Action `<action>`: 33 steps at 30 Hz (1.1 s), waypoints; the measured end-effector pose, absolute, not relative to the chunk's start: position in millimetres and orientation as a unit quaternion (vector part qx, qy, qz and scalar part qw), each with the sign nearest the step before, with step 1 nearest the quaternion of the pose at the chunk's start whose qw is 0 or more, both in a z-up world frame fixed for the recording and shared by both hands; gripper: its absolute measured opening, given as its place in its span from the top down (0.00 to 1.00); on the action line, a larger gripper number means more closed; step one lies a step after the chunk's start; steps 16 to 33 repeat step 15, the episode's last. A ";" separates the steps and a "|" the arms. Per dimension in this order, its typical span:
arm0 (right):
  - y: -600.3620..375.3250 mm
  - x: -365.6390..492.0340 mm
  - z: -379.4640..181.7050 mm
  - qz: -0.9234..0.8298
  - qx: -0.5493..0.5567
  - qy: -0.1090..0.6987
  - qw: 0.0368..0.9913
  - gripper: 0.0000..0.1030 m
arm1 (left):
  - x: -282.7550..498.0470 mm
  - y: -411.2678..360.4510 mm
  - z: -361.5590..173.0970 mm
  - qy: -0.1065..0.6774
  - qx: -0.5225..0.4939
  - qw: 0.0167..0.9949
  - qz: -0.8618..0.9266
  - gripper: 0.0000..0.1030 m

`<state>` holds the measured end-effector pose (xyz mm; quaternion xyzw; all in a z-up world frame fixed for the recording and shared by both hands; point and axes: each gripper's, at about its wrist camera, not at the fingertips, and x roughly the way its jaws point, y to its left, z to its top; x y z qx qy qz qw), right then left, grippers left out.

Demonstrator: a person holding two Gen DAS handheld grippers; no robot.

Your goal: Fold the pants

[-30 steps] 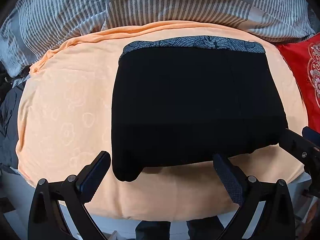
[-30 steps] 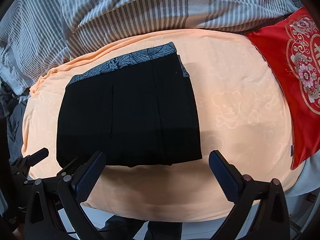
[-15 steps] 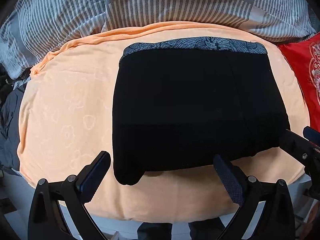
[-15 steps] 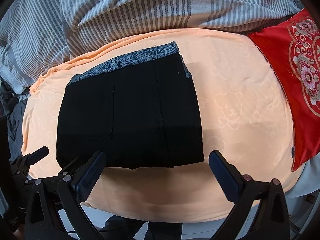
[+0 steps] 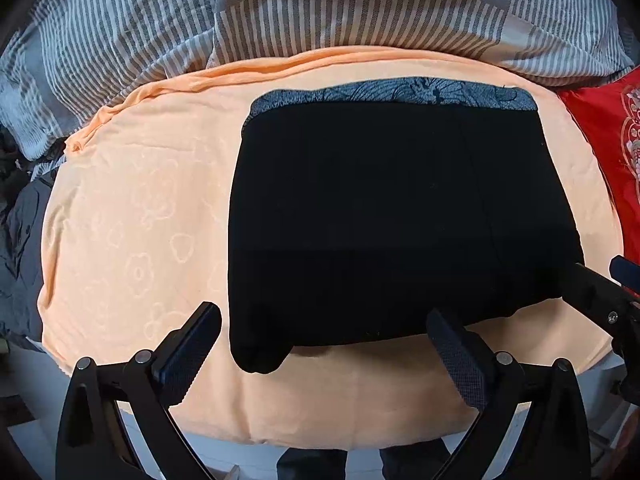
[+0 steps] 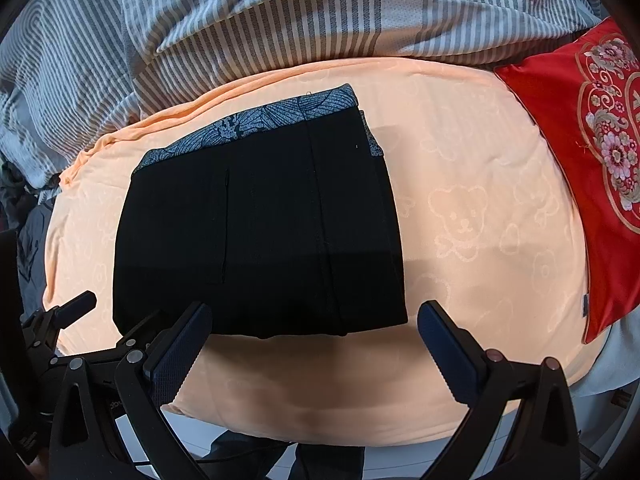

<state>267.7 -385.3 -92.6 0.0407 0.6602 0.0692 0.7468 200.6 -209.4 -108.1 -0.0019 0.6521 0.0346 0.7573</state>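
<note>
just folded pants point(image 5: 392, 216) on orange sheet point(image 5: 132, 216), bare sheet beside, both claws gaping

Bare peach sheet point(image 6: 472, 216) lies open either side of the folded pants point(image 6: 260, 232). Behind them the striped duvet point(image 6: 280, 20) bunches up. A red cushion point(image 6: 608, 160) blocks the sheet's right edge.

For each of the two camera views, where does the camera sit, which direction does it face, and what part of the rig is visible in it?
Left wrist: sits on the left gripper, looks forward over the folded black pants on the orange sheet; its own open fingers show, plus the right gripper at the right edge.
Right wrist: sits on the right gripper, faces the same pants from further right; its open fingers show, the left gripper at the left edge.
Shared: pants, sheet, striped duvet, red cushion.
</note>
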 end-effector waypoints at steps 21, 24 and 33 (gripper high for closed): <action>-381.6 265.4 -93.2 0.068 0.041 0.660 0.747 0.00 | 200.0 -206.2 -106.5 0.640 -0.002 0.768 0.038 0.00; -381.6 265.4 -93.2 0.068 0.041 0.660 0.747 0.00 | 200.0 -206.2 -106.5 0.640 -0.002 0.768 0.038 0.00; -381.6 265.4 -93.2 0.068 0.041 0.660 0.747 0.00 | 200.0 -206.2 -106.5 0.640 -0.002 0.768 0.038 0.00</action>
